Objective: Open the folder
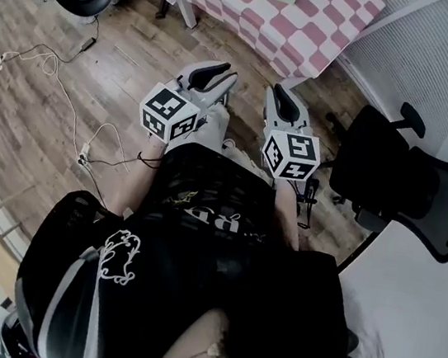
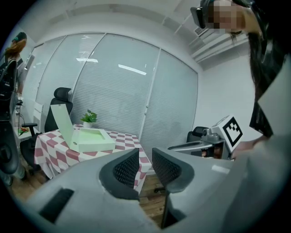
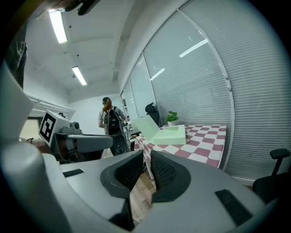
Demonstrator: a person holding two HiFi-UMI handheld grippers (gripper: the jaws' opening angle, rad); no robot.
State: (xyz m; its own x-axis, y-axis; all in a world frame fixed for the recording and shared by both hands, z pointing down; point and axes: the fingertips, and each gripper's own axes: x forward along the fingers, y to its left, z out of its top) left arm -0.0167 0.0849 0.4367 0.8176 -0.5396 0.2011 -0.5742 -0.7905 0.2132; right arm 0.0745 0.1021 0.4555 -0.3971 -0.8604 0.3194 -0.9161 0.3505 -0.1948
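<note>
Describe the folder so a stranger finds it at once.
Find the table with the pink-and-white checked cloth, before the window blinds. On it lies the folder. Its pale green, boxy shape and raised lid set it apart from the small potted plant behind it.

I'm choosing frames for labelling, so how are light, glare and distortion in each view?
Head view: dim and washed out, the black clothing nearly featureless, the floor boards bowed. Left gripper view: round fisheye with black corners, bright streaks of glare on the blinds, the folder sharp. Right gripper view: the ceiling lamp blown out, the blinds curved, the folder small but clear.
</note>
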